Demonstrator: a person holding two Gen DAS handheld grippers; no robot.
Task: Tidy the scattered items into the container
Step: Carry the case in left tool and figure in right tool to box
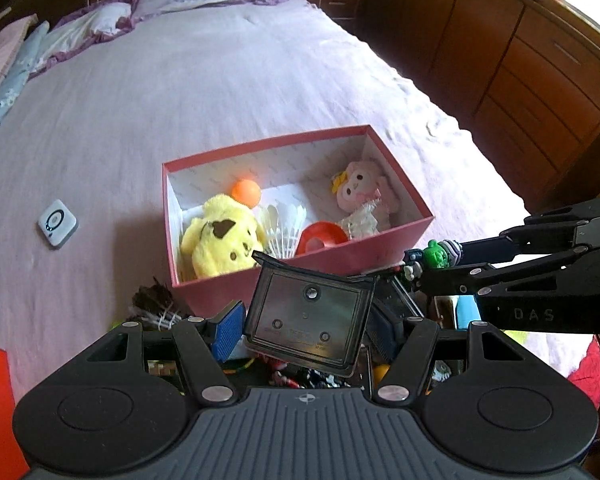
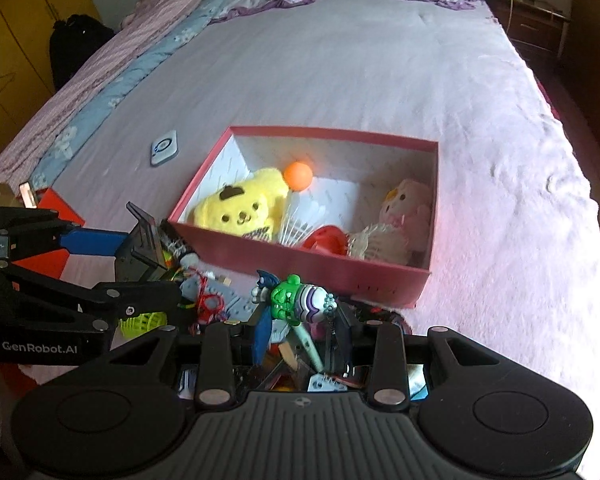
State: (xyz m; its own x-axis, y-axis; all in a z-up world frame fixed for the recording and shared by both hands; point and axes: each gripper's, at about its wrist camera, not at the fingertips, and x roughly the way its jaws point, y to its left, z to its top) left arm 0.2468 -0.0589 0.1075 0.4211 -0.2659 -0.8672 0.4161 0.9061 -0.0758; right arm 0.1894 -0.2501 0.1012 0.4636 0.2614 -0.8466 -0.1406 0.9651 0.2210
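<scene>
Left wrist view: left gripper (image 1: 306, 322) closed on a dark translucent plastic case (image 1: 306, 320), held tilted just in front of the near wall of the pink box (image 1: 300, 276). Right wrist view: right gripper (image 2: 298, 326) clamped on a small green-and-purple toy figure (image 2: 296, 300), lifted above the pile of small items (image 2: 212, 300) at the foot of the bed (image 2: 380, 72), close to the box's near wall.

Inside the box: yellow plush dog (image 1: 220, 240) at the left end, orange ball (image 1: 246, 191) behind it, white shuttlecock (image 1: 284, 230) and red round piece (image 1: 322, 236) in the middle, pink plush (image 1: 364, 192) at the right end with a white lacy bit in front.

On the sheet left of the box, well apart: small white square device (image 1: 57, 224). Red lid-like piece (image 2: 54, 236) at the bed's left edge.
</scene>
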